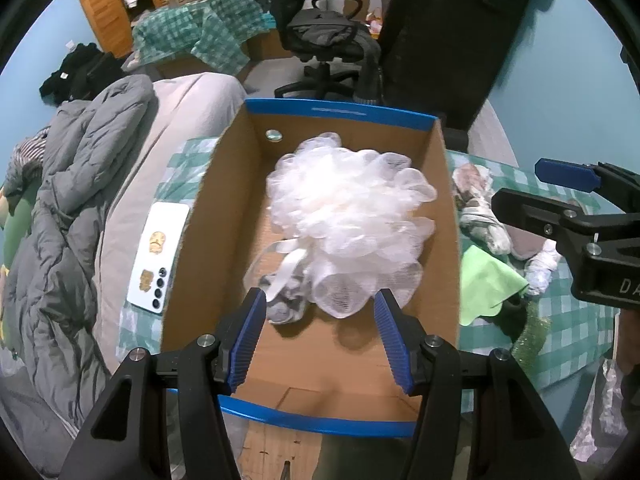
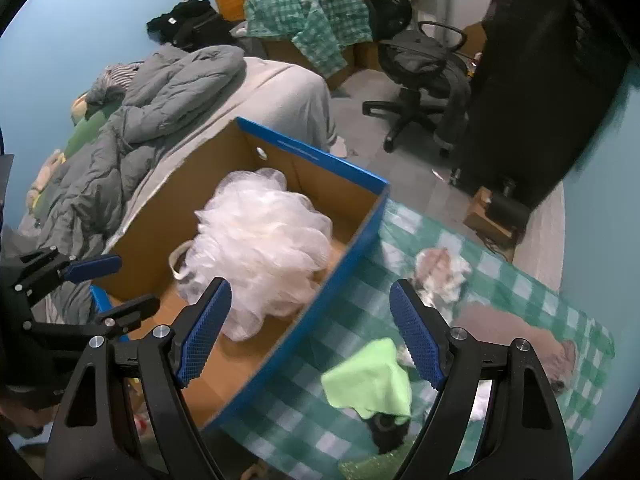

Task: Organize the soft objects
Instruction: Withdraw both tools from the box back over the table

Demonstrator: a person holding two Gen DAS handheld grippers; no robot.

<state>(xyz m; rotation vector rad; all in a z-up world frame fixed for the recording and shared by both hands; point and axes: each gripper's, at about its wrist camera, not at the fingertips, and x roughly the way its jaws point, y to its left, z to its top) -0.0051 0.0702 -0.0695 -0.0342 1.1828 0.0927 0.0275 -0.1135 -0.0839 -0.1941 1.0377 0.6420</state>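
While the left gripper (image 1: pixel 320 322) hangs open and empty over the cardboard box (image 1: pixel 450 216) holding the white mesh pouf (image 1: pixel 348 216), the right gripper (image 2: pixel 310 330) gapes empty beside the green cloth (image 2: pixel 372 380).

Both tongs (image 1: pixel 320 336) (image 2: pixel 310 332) angled downward, jaws apart, empty
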